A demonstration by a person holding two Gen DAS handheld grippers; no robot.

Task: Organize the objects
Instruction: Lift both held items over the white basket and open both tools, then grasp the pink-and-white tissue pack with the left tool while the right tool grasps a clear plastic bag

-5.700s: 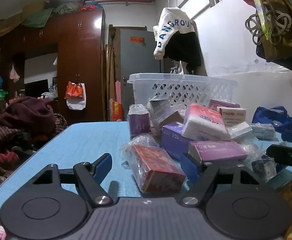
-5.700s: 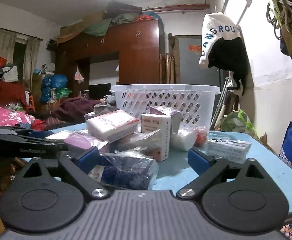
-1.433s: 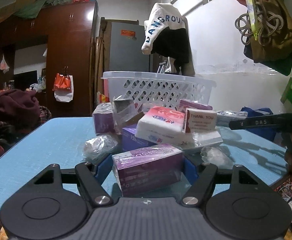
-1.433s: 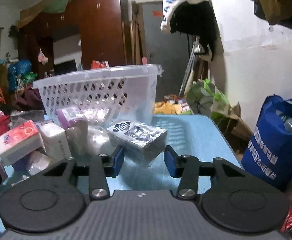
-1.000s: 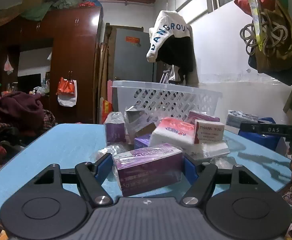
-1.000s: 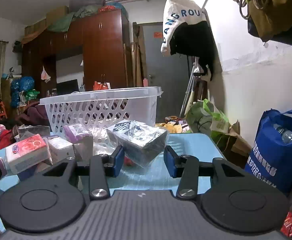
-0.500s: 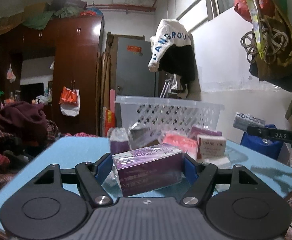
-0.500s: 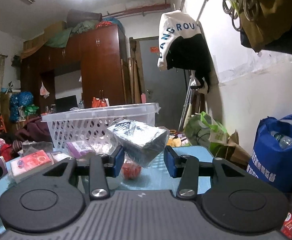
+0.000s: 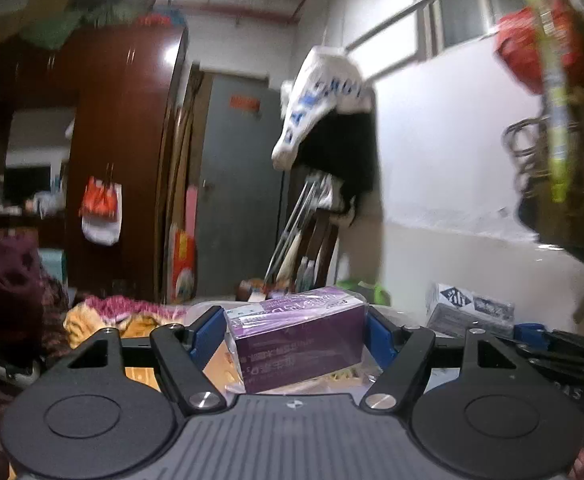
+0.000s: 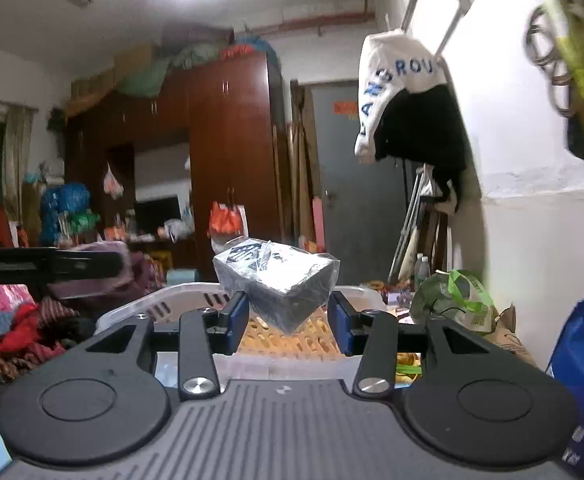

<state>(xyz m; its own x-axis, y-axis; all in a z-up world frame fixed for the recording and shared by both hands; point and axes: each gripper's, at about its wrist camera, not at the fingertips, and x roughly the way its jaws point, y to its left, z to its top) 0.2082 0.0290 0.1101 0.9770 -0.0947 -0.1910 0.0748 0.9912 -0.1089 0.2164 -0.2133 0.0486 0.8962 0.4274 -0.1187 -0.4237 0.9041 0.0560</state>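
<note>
The left gripper [image 9: 296,334] has its blue pads [image 9: 207,334] clamped on the two short ends of a purple box [image 9: 297,338] wrapped in clear film. The box's long axis runs crosswise, from one pad to the other, and is tilted slightly, its right end higher. One long side faces the camera. Pale print runs along the top face and the front face, but it is too blurred to read. The box hangs in the air, clear of any surface.

To its right, in the left wrist view, the tip of the right gripper [image 9: 531,334] shows with its load, a dark packet [image 9: 469,308] in shiny clear wrap with a white diamond-shaped mark on its end.

In the right wrist view the right gripper [image 10: 288,318] is closed on that same dark packet [image 10: 278,284], one blue pad [image 10: 236,320] on each side. The packet sits skewed, one corner pointing down and towards the camera, its printed top face tipped up. The print is white on dark and cannot be read. The packet is held above the white plastic basket [image 10: 164,298], whose rim and slotted wall show just beneath and behind the fingers.

Further right, a white and black garment [image 10: 401,92] hangs on the wall. Blue letters on it read "ANGROU". On the grey door [image 10: 351,184] behind it is an orange notice [image 10: 343,109], illegible.
</note>
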